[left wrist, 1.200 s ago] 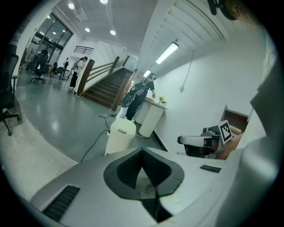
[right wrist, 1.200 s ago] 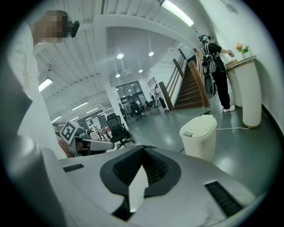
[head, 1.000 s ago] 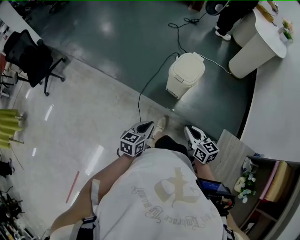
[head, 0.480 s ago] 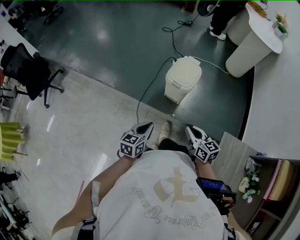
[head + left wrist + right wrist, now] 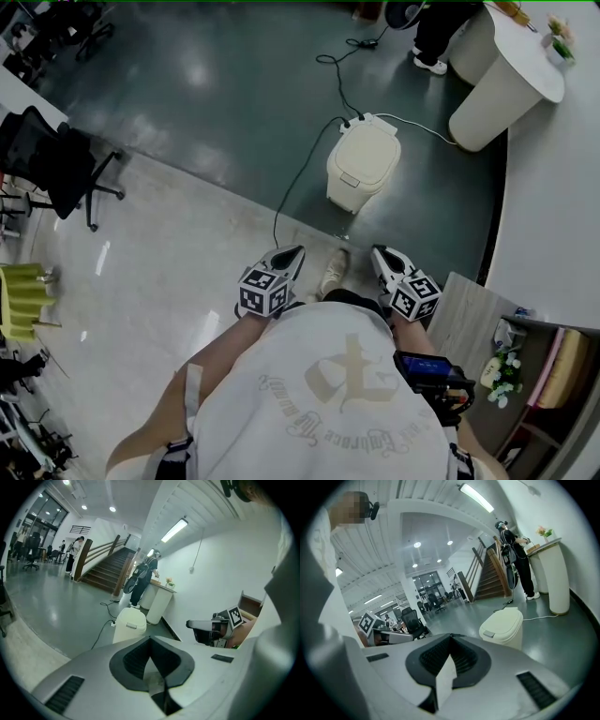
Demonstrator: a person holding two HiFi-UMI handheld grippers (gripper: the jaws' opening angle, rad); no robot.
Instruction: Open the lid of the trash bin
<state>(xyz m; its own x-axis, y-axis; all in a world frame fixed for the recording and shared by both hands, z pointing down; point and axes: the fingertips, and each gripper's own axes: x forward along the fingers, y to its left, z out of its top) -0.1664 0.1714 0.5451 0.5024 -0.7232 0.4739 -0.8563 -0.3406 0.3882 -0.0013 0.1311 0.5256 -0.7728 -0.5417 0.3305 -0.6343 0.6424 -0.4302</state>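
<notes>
A cream trash bin (image 5: 364,164) with its lid down stands on the dark floor ahead of me. It also shows in the left gripper view (image 5: 130,625) and in the right gripper view (image 5: 502,625). My left gripper (image 5: 292,253) and right gripper (image 5: 379,254) are held close to my body, well short of the bin and touching nothing. Both point toward it. Each gripper's jaws meet with nothing between them, as the left gripper (image 5: 150,639) and the right gripper (image 5: 451,637) show in their own views.
A black cable (image 5: 298,173) runs across the floor to the bin's back. A white round counter (image 5: 506,80) stands at the far right with a person (image 5: 441,28) beside it. An office chair (image 5: 56,159) is at left, a low shelf (image 5: 525,361) at lower right, and stairs (image 5: 105,571) beyond.
The view has shifted forward: the bin sits slightly lower and further left in the head view, and the chair has slid left. Both grippers stay shut in front of my body.
</notes>
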